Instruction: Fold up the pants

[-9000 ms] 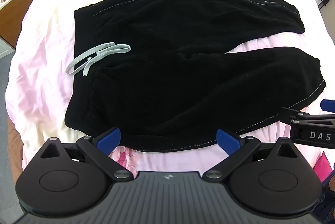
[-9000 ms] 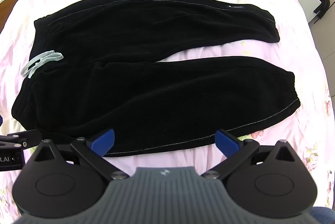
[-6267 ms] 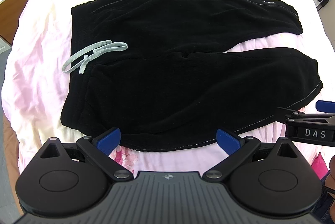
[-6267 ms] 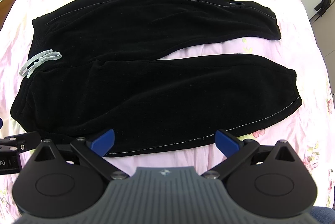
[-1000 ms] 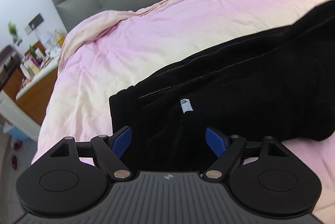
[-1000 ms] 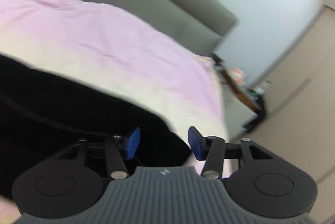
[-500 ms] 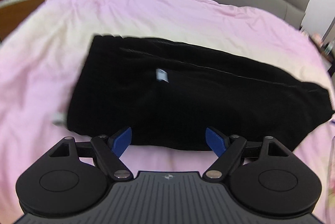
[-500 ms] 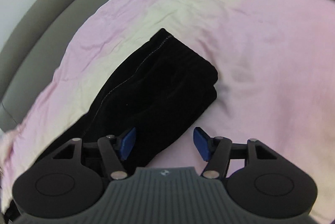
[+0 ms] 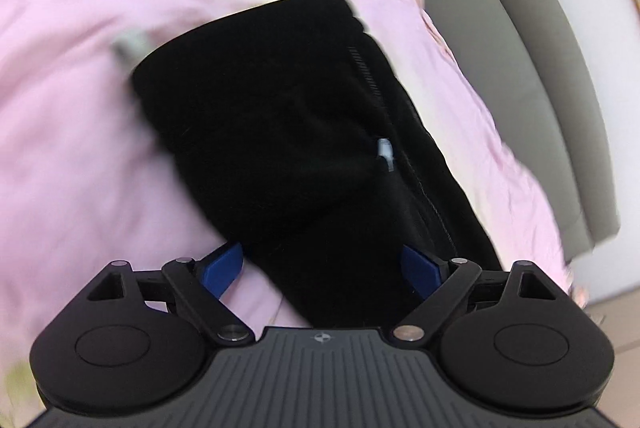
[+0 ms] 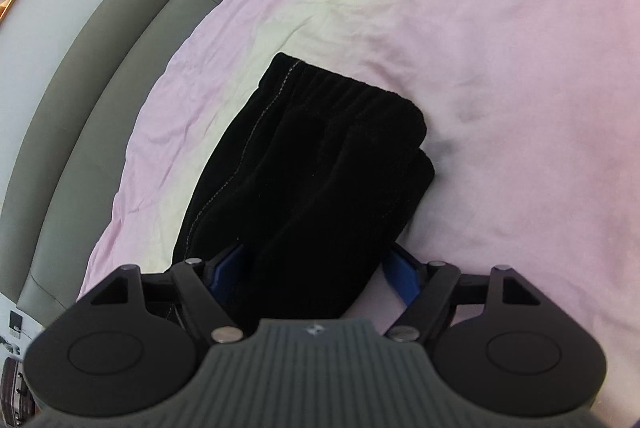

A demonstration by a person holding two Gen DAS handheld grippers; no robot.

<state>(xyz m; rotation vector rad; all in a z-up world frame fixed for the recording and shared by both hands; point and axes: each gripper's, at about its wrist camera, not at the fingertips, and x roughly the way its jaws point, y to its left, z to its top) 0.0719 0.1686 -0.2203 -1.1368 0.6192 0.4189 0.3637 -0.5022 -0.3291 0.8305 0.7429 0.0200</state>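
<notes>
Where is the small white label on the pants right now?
In the left wrist view the white label sits right of centre on the black pants, beside the stitched side seam, up-frame from the open left gripper, with the pink bedsheet around the pants.

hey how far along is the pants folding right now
Done: the pants lie folded lengthwise, one leg stacked on the other, on the pink bedspread. In hand: left gripper and right gripper both straddle them, jaws just opened, nothing gripped. Left: folding them shorter.
</notes>
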